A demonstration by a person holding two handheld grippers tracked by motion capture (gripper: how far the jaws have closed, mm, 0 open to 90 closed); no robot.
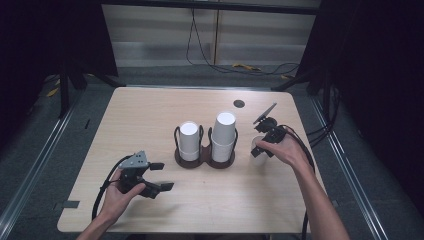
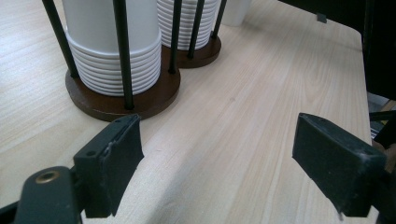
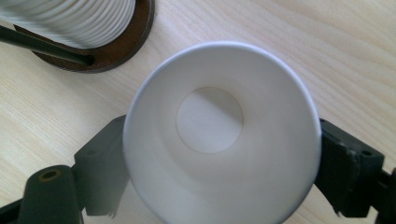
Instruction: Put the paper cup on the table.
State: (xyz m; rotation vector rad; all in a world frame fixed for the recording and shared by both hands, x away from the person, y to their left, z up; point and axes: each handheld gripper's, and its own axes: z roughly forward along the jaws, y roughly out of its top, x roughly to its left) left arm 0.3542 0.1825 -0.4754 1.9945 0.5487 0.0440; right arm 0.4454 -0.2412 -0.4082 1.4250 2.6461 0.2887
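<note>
Between the jaws of the right gripper (image 3: 219,186) a white paper cup (image 3: 222,135) is seen standing upright on the desk (image 3: 327,46), mouth up, its rim spanning the gap from one jaw to the other. The jaws are spread wide and flank the cup on both sides; whether the pads press on its wall cannot be told, since the rim hides the contact. In the high view the cup (image 1: 258,152) is placed just right of the rack (image 1: 205,159), a brown two-ring stand in which two stacks of cups (image 1: 224,131) are held. The left gripper (image 1: 162,176) is kept near the front left of the desk, well apart from the rack, its jaws wide open with nothing between them.
</note>
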